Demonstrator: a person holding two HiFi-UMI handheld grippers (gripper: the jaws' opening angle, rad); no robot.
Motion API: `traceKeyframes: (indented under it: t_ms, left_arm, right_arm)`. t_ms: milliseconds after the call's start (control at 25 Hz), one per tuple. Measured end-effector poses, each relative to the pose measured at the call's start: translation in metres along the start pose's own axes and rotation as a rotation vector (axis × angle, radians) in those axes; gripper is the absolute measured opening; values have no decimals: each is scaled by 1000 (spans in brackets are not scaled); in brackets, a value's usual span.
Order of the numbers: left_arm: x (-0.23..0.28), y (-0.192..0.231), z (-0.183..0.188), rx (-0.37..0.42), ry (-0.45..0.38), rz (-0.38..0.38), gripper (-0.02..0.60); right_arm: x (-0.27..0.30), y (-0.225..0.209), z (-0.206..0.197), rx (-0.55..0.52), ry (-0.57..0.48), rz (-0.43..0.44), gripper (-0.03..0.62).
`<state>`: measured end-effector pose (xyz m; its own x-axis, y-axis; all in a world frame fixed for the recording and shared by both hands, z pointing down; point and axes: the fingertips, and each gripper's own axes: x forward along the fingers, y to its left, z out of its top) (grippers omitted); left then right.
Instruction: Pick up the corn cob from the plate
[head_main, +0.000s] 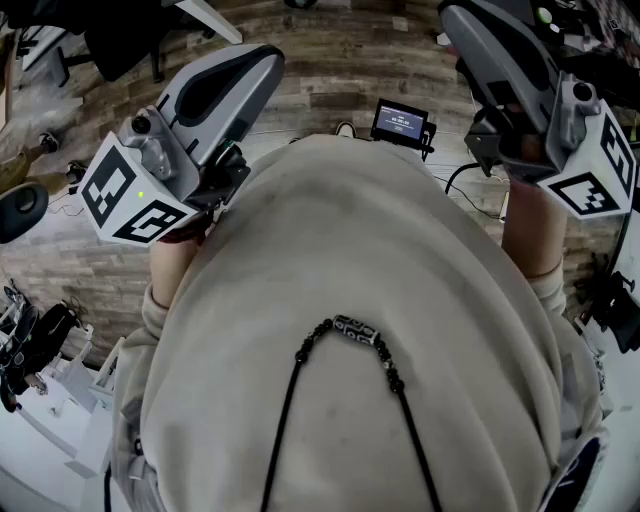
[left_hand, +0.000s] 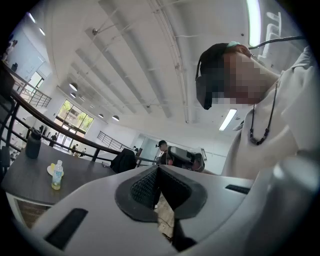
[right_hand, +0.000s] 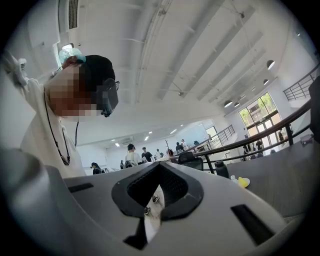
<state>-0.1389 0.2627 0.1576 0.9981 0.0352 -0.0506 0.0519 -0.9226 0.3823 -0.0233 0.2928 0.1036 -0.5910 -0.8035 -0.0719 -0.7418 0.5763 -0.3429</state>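
Observation:
My left gripper (head_main: 262, 62) and right gripper (head_main: 458, 18) are held up level on either side of my chest, over the beige sweater. In the left gripper view the left gripper (left_hand: 158, 169) is shut with nothing between its pads. The right gripper (right_hand: 159, 166) is also shut and empty. A small white plate with something yellow on it (left_hand: 51, 169) sits far off on a dark table (left_hand: 30, 182), too small to make out as corn. The same yellow thing (right_hand: 243, 182) shows far off in the right gripper view. Neither gripper is near it.
A clear drink bottle (left_hand: 58, 175) and a dark flask (left_hand: 33, 144) stand on that table by a black railing (left_hand: 15, 107). A small screen device (head_main: 400, 122) lies on the wooden floor ahead of me. People stand in the background.

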Motion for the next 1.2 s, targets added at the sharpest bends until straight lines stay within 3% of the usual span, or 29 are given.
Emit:
traceKeyframes:
  t_ms: [880, 1200]
  left_arm:
    - [6, -6, 2, 20, 7, 21, 0]
    - [28, -2, -1, 11, 39, 2, 0]
  right_arm:
    - [-5, -4, 3, 56, -43, 55, 15]
    - [-23, -26, 2, 78, -67, 21, 15]
